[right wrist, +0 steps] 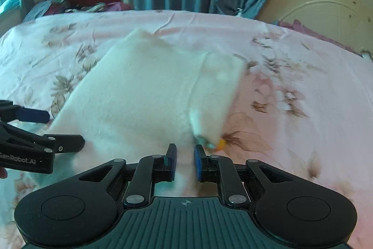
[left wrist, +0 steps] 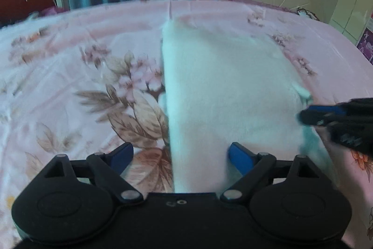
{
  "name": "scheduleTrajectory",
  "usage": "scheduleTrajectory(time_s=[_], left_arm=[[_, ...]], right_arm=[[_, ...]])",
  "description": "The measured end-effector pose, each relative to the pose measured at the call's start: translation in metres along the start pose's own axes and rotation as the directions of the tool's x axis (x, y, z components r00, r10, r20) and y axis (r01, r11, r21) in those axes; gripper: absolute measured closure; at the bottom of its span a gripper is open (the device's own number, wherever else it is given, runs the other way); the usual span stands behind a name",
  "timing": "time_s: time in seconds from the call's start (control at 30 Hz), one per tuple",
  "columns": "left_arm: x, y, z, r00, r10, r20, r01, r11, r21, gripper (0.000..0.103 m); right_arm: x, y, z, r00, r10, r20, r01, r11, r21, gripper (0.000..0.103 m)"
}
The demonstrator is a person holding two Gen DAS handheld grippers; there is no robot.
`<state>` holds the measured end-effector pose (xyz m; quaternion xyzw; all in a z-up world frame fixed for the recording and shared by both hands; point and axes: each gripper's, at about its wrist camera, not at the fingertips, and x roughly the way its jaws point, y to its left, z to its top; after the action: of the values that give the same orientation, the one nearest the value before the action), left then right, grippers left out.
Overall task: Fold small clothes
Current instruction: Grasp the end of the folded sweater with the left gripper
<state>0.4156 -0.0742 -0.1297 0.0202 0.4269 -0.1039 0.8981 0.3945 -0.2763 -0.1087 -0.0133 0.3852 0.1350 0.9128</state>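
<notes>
The wide-spread left claw [left wrist: 180, 154] straddles the white garment's [left wrist: 223, 85] near edge on the bed [left wrist: 70, 62], while the narrowed right claw [right wrist: 185, 161] has white cloth between its fingers, grip uncertain.

The left gripper [left wrist: 180, 154] hovered low over the white garment [left wrist: 223, 85] with its jaws spread wide, its blue fingertips [left wrist: 240, 156] straddling the garment's near left edge. The right gripper [right wrist: 184, 160] sat at the garment's near right side, its jaws drawn close with white cloth in the narrow gap between them
</notes>
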Motion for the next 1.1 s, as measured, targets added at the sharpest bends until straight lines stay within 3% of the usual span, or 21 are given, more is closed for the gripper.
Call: scheduleTrajectory(time_s=[0.07, 0.13, 0.17, 0.3, 0.43, 0.57, 0.67, 0.7, 0.8, 1.0, 1.1], left_arm=[[-0.007, 0.004, 0.002, 0.999, -0.011, 0.036, 0.010, 1.000, 0.001, 0.010], [-0.008, 0.012, 0.007, 0.998, -0.029, 0.057, 0.031, 0.999, -0.033, 0.010], [-0.006, 0.015, 0.012, 0.998, -0.033, 0.060, 0.036, 0.998, -0.048, 0.010], [0.000, 0.020, 0.029, 0.995, -0.070, 0.071, 0.077, 0.992, -0.099, 0.010], [0.016, 0.031, 0.039, 0.988, -0.141, 0.062, 0.151, 0.966, -0.208, 0.011], [0.035, 0.040, 0.048, 0.988, -0.139, 0.063, 0.150, 0.951, -0.271, 0.013], [0.056, 0.048, 0.045, 0.965, -0.259, 0.037, 0.255, 0.900, -0.354, 0.012], [0.060, 0.049, 0.043, 0.963, -0.269, 0.034, 0.263, 0.896, -0.359, 0.013], [0.057, 0.040, 0.046, 0.968, -0.251, 0.006, 0.243, 0.929, -0.280, 0.016], [0.061, 0.051, 0.050, 0.947, -0.319, -0.031, 0.295, 0.907, -0.301, 0.018], [0.066, 0.055, 0.055, 0.933, -0.356, -0.050, 0.322, 0.889, -0.325, 0.018]], right_arm=[[-0.016, -0.020, -0.002, 0.997, 0.057, 0.047, -0.062, 0.992, 0.109, 0.084], [-0.022, -0.045, -0.005, 0.992, 0.098, 0.074, -0.114, 0.963, 0.246, 0.027], [-0.022, -0.055, -0.006, 0.988, 0.125, 0.090, -0.146, 0.947, 0.288, 0.024], [-0.008, -0.089, -0.002, 0.968, 0.235, 0.083, -0.247, 0.859, 0.449, 0.025], [0.006, -0.112, 0.001, 0.949, 0.300, 0.100, -0.304, 0.779, 0.549, 0.042], [0.025, -0.112, 0.009, 0.929, 0.356, 0.100, -0.348, 0.750, 0.562, 0.046], [0.049, -0.110, 0.009, 0.920, 0.390, 0.037, -0.341, 0.752, 0.564, 0.045], [0.054, -0.112, 0.007, 0.921, 0.389, 0.024, -0.335, 0.758, 0.559, 0.046], [0.050, -0.121, 0.007, 0.909, 0.415, 0.034, -0.352, 0.721, 0.597, 0.046], [0.066, -0.134, 0.000, 0.837, 0.545, 0.040, -0.412, 0.581, 0.702, 0.044], [0.073, -0.138, 0.002, 0.815, 0.578, 0.043, -0.427, 0.548, 0.719, 0.044]])
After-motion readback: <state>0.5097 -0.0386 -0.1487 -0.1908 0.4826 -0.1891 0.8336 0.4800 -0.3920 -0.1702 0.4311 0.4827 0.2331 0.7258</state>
